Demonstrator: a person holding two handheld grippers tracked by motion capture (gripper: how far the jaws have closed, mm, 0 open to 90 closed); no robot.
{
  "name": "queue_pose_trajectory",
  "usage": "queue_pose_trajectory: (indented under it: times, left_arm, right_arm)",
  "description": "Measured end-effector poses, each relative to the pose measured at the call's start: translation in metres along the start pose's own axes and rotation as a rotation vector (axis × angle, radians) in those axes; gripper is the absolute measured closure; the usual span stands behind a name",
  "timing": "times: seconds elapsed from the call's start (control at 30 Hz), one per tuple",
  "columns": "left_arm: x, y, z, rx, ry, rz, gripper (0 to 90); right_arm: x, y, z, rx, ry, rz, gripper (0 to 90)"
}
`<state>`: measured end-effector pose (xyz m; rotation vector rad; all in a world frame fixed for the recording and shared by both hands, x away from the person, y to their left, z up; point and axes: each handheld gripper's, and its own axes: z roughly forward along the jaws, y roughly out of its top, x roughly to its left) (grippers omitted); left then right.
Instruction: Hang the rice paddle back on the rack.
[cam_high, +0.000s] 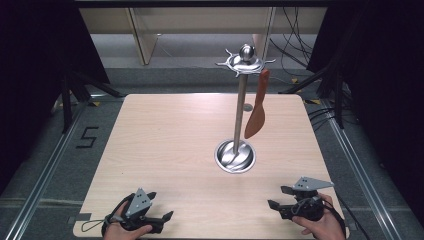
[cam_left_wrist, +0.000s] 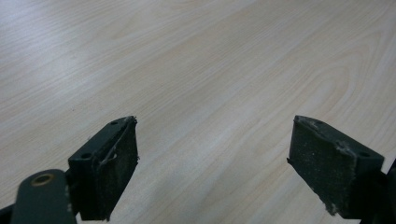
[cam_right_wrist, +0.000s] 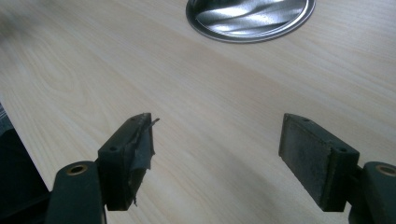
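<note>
Jaws of left gripper (cam_high: 159, 206): spread wide, holding nothing. In the left gripper view (cam_left_wrist: 212, 168) only bare wood grain of the desk (cam_left_wrist: 196, 70) lies between the two black pads; each pad face looks scuffed. This gripper sits at the near left edge of the desk, held by the left hand (cam_high: 125, 231), grey three-cornered plate on top, cable trailing off to its left.

Ahead and to the right of the left jaws, near the desk centre: utensil stand (cam_high: 240, 100), metal, upright. Round dished base (cam_high: 235, 156) flat on the desk, thin pole rising to a hooked crown with a ball on top. A brown spatula (cam_high: 256, 115) hangs from a hook on the crown's right side, blade down, clear of the desk, just beside the pole but apart from it.

Jaws of right gripper (cam_high: 279, 197): also spread wide, nothing between them. In the right gripper view (cam_right_wrist: 217, 154) the stand's base (cam_right_wrist: 250, 18) lies ahead of the jaws, well apart. A loose flap of tape shows on its left pad. Right hand (cam_high: 320, 225) holds it at the near right edge; the jaws point left toward the desk's middle.
</note>
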<state>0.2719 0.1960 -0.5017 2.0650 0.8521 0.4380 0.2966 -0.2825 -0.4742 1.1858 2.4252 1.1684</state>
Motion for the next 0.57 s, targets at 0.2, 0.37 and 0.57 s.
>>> queue_pose_trajectory:
  times: [0.2,0.37,0.57]
  left_arm:
    - [-0.0003,-0.0001,0.0001,0.001,-0.001,-0.002,14.9]
    - [-0.0019,-0.0007,-0.0001,0.004,0.0,-0.031,14.9]
    - [-0.0019,-0.0003,0.0001,0.001,0.002,-0.028,14.9]
  right_arm:
    - [-0.0004,0.0003,0.0005,-0.006,-0.001,-0.006,27.2]
    - [-0.0018,0.0002,0.0009,-0.009,0.019,-0.004,27.2]
    - [-0.0019,0.0005,0.0006,-0.014,0.019,-0.005,27.2]
